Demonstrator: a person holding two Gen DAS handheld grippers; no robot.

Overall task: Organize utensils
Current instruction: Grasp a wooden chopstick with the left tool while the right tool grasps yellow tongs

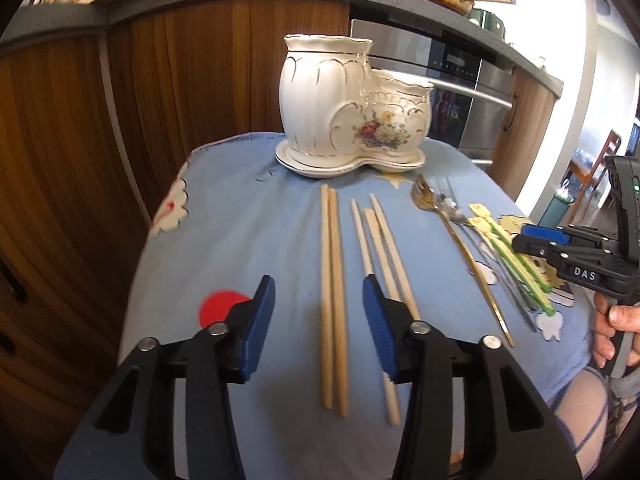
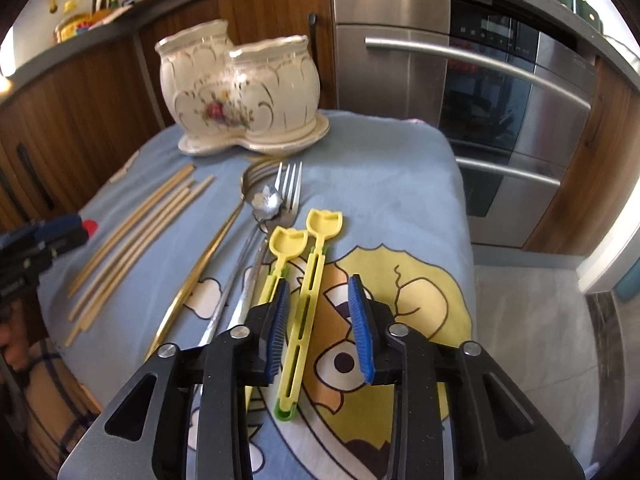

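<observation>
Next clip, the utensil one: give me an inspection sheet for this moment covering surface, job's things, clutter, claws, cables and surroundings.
Surface: blue cartoon-print cloth covers the table.
Job's things: ceramic two-pot holder on its saucer; five wooden chopsticks; gold spoon, forks, two yellow plastic scoops, all lying flat.
Clutter: nothing seen on the cloth.
Claws: left claw open astride two chopsticks; right claw open, one scoop between its pads, neither pad pressing.
Cables: nothing seen.
Surroundings: wooden cabinets, steel oven, crowded worktop.
</observation>
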